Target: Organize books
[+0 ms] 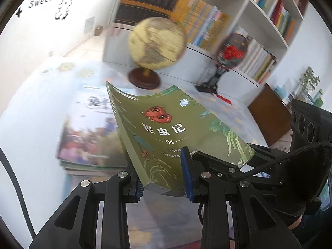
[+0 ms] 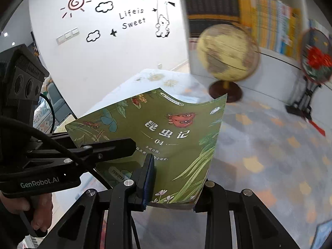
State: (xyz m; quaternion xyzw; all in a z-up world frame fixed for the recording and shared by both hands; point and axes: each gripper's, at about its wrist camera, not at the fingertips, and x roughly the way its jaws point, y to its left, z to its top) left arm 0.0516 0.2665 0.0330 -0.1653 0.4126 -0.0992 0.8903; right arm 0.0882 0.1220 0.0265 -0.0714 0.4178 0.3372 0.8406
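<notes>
A green paperback book (image 1: pixel 166 128) with a red insect and white title on its cover hangs in the air above the table, held by both grippers at its near edge. In the left wrist view my left gripper (image 1: pixel 162 181) is shut on the book's lower left part, blue pads (image 1: pixel 185 174) pressing the cover. My right gripper (image 1: pixel 249 155) clamps the book's right corner. In the right wrist view my right gripper (image 2: pixel 173 188) is shut on the book (image 2: pixel 176 128), and my left gripper (image 2: pixel 116 145) grips its left edge, held by a hand (image 2: pixel 39 211).
A globe (image 1: pixel 156 43) on a wooden base and a round red-flower fan on a black stand (image 1: pixel 232 51) stand at the table's back. Behind them is a white bookshelf (image 1: pixel 207 27) full of books. A blurred stack of books (image 1: pixel 89 134) lies on the patterned table (image 2: pixel 269 145).
</notes>
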